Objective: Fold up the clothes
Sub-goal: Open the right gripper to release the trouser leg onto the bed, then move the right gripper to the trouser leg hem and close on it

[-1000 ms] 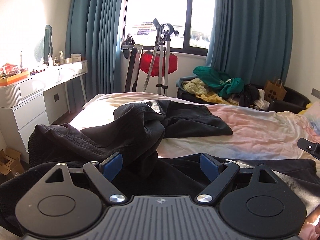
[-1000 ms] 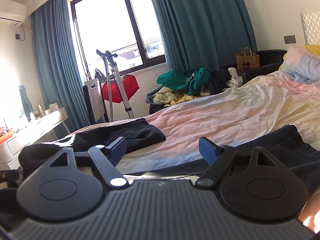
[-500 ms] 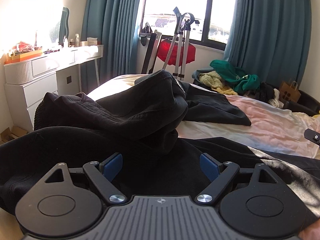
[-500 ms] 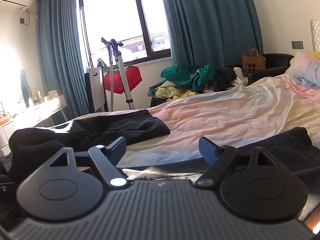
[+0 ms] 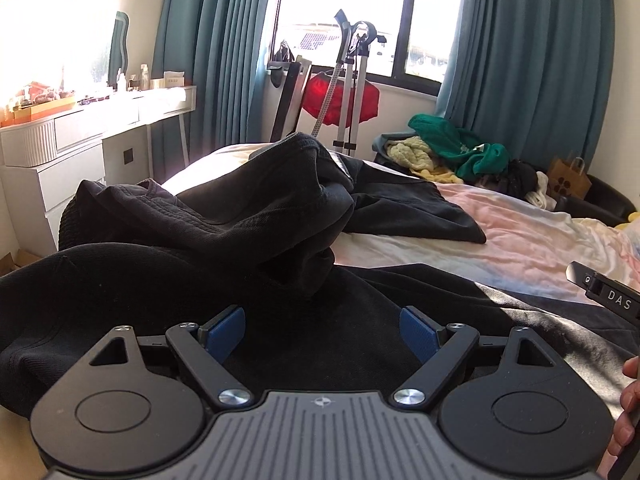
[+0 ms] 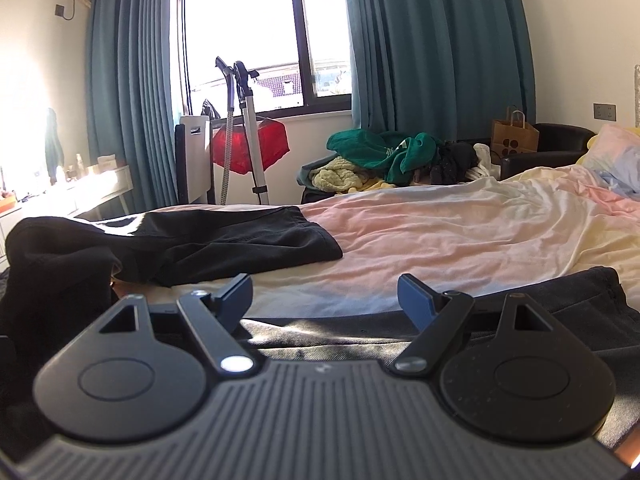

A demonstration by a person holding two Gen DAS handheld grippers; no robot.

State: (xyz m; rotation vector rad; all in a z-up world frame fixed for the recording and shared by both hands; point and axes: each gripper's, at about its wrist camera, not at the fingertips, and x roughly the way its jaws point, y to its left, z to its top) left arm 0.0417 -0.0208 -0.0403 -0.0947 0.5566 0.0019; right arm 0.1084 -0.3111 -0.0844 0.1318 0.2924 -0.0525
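The left gripper [image 5: 322, 330] is hovering low over a black garment [image 5: 200, 248] spread on the bed [image 5: 520, 240], its blue pads [image 5: 224, 332] standing wide apart with nothing pinched between them. Dark cloth is lying directly under and ahead of the gripper, and a bunched fold of the same garment is rising just beyond the fingertips, a little to the left. Farther ahead and to the right, a flatter part of the garment is lying on the pale pink sheet.

The right gripper [image 6: 324, 298] is also standing wide, gripping nothing. An edge of dark cloth [image 6: 520, 304] is running across just below and in front of its fingertips; whether the pads are touching it is unclear. Ahead and to its left, the black garment [image 6: 240, 240] is lying flat on the sheet.

Well beyond both grippers, a pile of clothes [image 6: 384, 160] is sitting under the window, beside a paper bag [image 6: 514, 138].
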